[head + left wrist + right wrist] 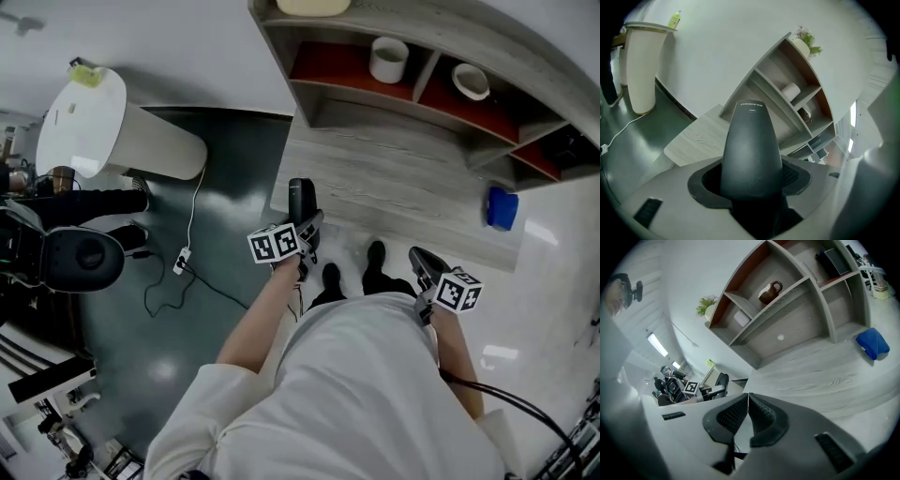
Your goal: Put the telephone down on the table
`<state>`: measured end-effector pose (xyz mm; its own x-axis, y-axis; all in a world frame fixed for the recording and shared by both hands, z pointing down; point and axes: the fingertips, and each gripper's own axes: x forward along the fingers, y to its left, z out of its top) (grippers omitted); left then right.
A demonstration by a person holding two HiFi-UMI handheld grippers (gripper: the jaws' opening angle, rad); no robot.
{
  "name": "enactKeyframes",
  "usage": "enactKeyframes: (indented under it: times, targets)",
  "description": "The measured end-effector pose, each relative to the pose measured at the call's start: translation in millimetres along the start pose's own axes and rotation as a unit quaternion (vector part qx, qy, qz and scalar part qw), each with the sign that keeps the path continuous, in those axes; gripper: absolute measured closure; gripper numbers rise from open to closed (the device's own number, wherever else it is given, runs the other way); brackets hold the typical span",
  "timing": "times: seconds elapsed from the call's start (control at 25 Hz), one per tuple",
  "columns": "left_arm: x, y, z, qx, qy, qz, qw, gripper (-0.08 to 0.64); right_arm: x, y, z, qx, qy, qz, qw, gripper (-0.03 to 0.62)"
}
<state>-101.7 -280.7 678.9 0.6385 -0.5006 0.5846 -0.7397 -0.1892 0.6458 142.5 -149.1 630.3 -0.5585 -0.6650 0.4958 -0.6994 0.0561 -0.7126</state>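
here, smooth tapered dark telephone (751,150)

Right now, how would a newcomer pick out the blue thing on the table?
Find the pale wood-grain table with the curved shelf unit along its back. Near its right end, in front of the shelf, lies a soft-looking blue bundle, the only blue thing on that wood.

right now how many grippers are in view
2. The left gripper, by the table's near left corner in the head view, is shut on the telephone. The right gripper, to its right, is shut and empty. None seems hidden.
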Motion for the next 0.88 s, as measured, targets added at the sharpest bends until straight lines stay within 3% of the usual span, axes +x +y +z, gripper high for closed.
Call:
enactKeyframes:
  times: [0.48,0.88]
  targets:
    - [114,43,33,0.040,0.042,0.077,0.9953,0.276,13,-48,52,-0.022,0.054,0.008,0.998,0.575]
    - [188,90,48,0.113,0.112,0.145,0.9765,0.276,11,-77,56,-0.019,0.092,0.001,0.996,0.575]
